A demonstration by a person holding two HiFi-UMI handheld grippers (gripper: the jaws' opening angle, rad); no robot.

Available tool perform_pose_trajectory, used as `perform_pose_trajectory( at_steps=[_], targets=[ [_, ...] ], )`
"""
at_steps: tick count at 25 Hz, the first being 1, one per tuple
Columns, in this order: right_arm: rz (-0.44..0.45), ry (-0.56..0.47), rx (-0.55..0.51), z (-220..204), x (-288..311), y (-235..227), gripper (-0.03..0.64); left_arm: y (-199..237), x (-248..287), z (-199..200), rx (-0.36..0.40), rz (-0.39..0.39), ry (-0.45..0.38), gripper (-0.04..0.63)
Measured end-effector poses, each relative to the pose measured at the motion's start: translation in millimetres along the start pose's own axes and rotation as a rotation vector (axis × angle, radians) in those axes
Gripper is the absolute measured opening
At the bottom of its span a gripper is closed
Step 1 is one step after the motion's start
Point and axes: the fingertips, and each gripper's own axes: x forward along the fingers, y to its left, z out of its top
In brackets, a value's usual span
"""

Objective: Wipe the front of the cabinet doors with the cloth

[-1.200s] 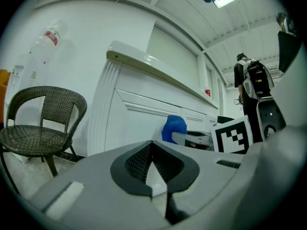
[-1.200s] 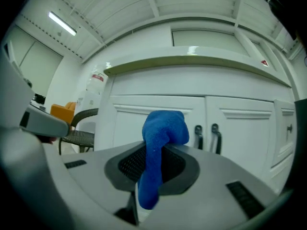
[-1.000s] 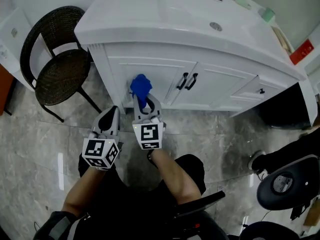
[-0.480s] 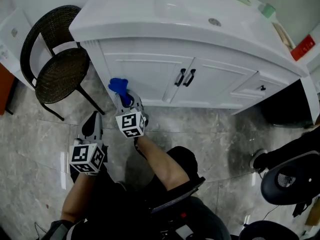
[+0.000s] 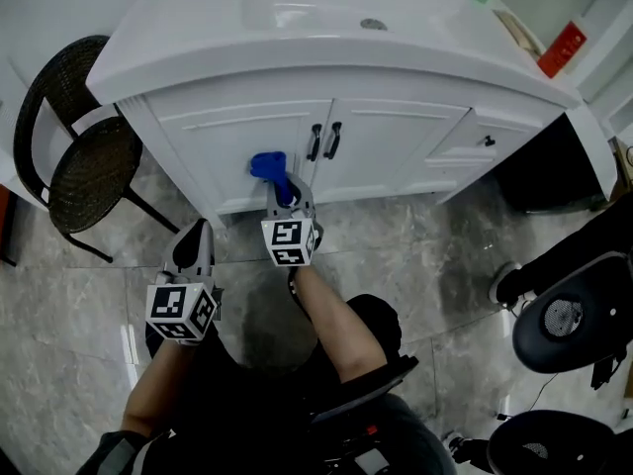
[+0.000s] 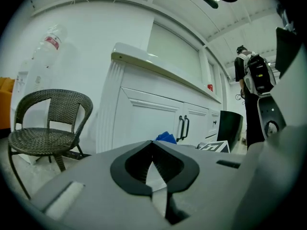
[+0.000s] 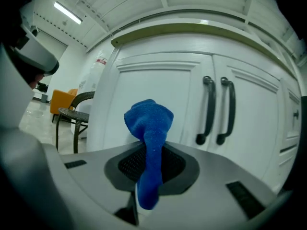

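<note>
Nearest the person, the left gripper [image 5: 196,236] hung over the grey floor tiles [image 5: 415,255], well short of the left cabinet door [image 5: 242,137] – its jaws were pressed together with nothing between them. Ahead of it, the right gripper [image 5: 282,194] reached toward that door, jaws clamped on a blue cloth [image 5: 269,164] whose bunched end stood out past the tips. The cloth sat before the door's lower part, just left of the two black handles [image 5: 323,141]; whether it touched the panel could not be told. A wicker chair [image 5: 84,161] stood left of the door, and the white countertop [image 5: 198,38] lay above it.
</note>
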Motion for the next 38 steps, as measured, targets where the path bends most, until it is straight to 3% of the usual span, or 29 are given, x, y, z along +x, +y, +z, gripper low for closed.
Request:
perform_pose_trajectory(
  at_steps=[6,12,15,21,26,33,38],
  targets=[
    [-0.121,0.060,0.027,-32.2,-23.9,-60.2,0.049,-26.9,17.9,-1.9,0.006,-0.077,0.004,0.003],
    [-0.203,0.108,0.085,-45.6,-38.0,-88.5,0.049,-24.0,21.9,-6.4,-0.016,-0.081,0.001,0.003],
    [-0.152,0.096,0.104,-41.8,-34.9,-65.7,0.049,-13.4,19.3,-7.2,-0.027,-0.059,-0.001,0.003],
    [0.096,0.030,0.129,-13.1,-13.7,39.4,0.049,14.8,7.4,-13.6,-0.052,0.004,0.005,0.003],
    [0.251,0.041,0.179,-13.0,17.8,119.0,0.049,42.6,-14.5,-19.7,-0.049,0.082,0.022,0.003],
    [0.306,0.049,0.244,-15.2,46.3,160.9,0.049,82.7,-48.5,-21.7,-0.035,0.203,0.033,0.003],
    [0.234,0.056,0.211,-22.4,47.8,131.1,0.049,81.4,-44.3,-18.0,-0.055,0.187,0.016,0.003]
  ],
)
